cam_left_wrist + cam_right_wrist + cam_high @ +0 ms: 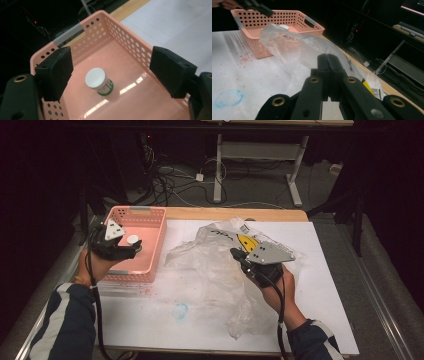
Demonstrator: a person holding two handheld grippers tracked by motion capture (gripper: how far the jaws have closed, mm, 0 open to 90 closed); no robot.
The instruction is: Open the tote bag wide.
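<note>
A pink perforated basket stands at the table's left. In it stands a small bottle with a white cap and green label. My left gripper hovers open above that bottle, one jaw on each side and neither touching it; in the high view the left gripper is over the basket's near half. A crumpled clear plastic bag lies mid-table, its right part raised. My right gripper is shut on a fold of the bag's film, and the right gripper sits at the bag's right part.
A yellow packet with a barcode label lies inside the bag by the right gripper. The white sheet covering the table bears a blue ring mark and red specks near the basket. Cables and desk legs lie beyond the far edge.
</note>
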